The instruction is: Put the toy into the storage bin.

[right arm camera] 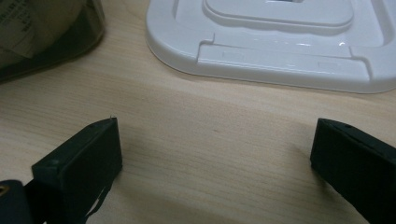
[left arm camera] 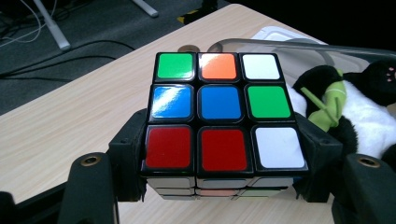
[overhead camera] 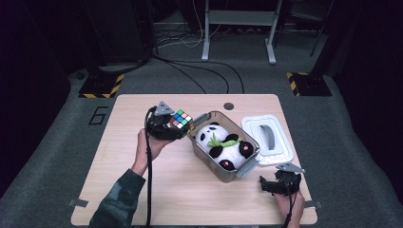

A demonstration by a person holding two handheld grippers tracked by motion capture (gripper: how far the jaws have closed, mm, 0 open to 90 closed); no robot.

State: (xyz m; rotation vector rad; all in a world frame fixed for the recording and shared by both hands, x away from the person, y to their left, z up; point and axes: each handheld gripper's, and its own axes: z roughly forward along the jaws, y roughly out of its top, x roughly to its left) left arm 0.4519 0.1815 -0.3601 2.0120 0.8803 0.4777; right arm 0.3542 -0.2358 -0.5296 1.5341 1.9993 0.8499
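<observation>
Toward the far left of the tabletop [overhead camera: 142, 190], the left gripper [overhead camera: 177, 127] holds a puzzle cube [left arm camera: 222, 119] clamped between its jaws, pads pressing its two sides, raised above the wood just left of the clear storage box [overhead camera: 206, 117]. The step in hand looks like carrying the cube to the box, where a panda plush [overhead camera: 223, 145] already fills most of the room. The next move calls for lifting the cube over the near-left rim and finding a gap beside the plush; from the high view it is hard to tell how much free space remains. The white lid [right arm camera: 280, 42] lies flat right of the box, near the right edge. At the near right corner, the right gripper [right arm camera: 215, 154] rests low with jaws spread wide, nothing between them.
</observation>
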